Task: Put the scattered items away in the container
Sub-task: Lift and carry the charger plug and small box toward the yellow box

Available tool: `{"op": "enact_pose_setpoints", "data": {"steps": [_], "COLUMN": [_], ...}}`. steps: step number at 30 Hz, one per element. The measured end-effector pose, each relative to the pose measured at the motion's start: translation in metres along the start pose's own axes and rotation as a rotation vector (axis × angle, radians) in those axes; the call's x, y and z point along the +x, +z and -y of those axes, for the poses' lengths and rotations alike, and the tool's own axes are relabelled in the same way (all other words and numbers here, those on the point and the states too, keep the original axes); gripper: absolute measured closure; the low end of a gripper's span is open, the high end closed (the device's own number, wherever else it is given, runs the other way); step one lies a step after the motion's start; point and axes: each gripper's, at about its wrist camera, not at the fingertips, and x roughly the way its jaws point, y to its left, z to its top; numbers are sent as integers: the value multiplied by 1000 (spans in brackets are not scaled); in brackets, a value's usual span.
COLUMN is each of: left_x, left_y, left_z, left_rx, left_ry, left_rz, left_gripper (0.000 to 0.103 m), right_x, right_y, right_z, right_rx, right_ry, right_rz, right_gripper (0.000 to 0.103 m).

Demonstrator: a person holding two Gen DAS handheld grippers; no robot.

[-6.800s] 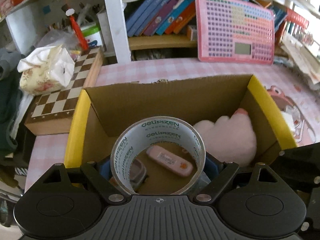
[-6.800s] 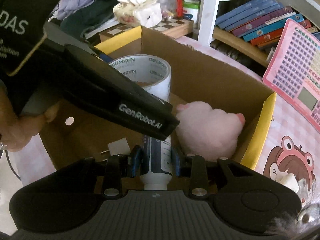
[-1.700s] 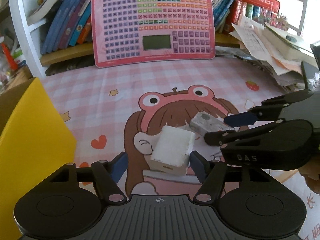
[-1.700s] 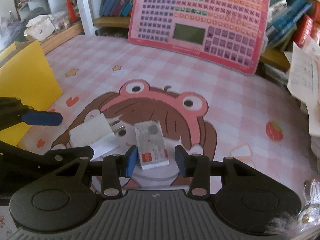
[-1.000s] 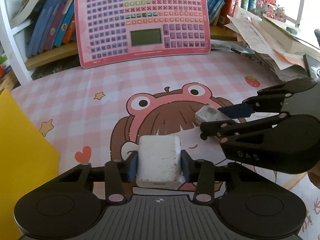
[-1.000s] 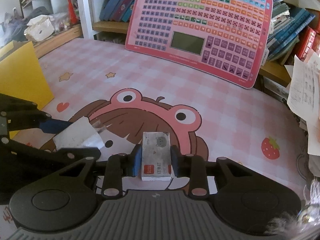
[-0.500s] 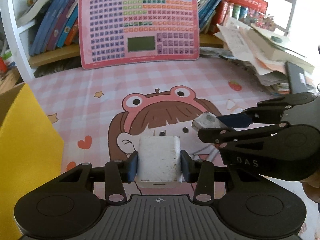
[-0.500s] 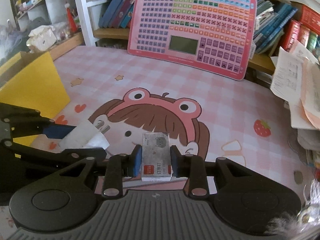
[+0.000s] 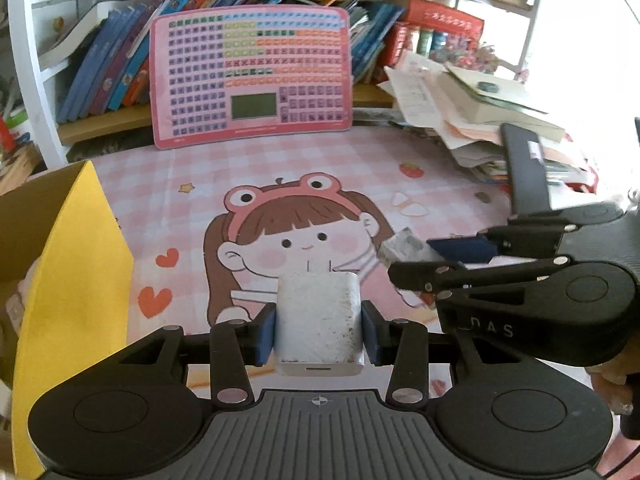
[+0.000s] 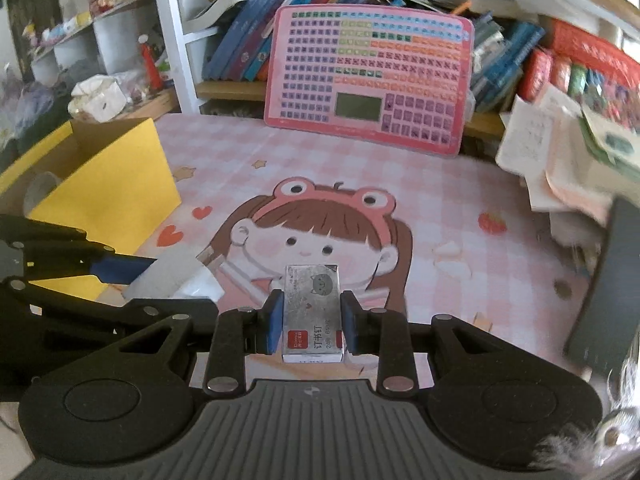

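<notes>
Box (image 10: pixel 100 168), yellow-flapped, holds a tape roll (image 10: pixel 40 190) by its wall.

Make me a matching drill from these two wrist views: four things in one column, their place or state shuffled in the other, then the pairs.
Things:
1. white charger
2. staple box
3. pink keyboard toy
4. cardboard box

Places:
A. leaning against the bookshelf
B. clamped in the right tongs
C. standing at the mat's left edge
D. clamped in the left tongs

Pairs: 1-D, 2-B, 3-A, 4-C
</notes>
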Motion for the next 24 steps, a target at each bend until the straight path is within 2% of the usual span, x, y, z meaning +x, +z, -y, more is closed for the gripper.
{"op": "enact_pose_setpoints", "data": {"steps": [9, 18, 24], "left_x": [-40, -91, -123], "left_y": [-31, -64, -94], "left_z": [-7, -25, -43], "left_rx": [-4, 36, 47], "left_ry": [-89, -175, -195], "left_rz": [3, 13, -2], "left_gripper": [62, 62, 62], "right_x": [-46, -84, -108], "right_y": [-38, -77, -95], "right_z": [-27, -64, -102], "right_rx": [68, 139, 161], "right_ry": [-51, -116, -158], "right_rz": [-5, -29, -3], "right_gripper": [75, 75, 75]}}
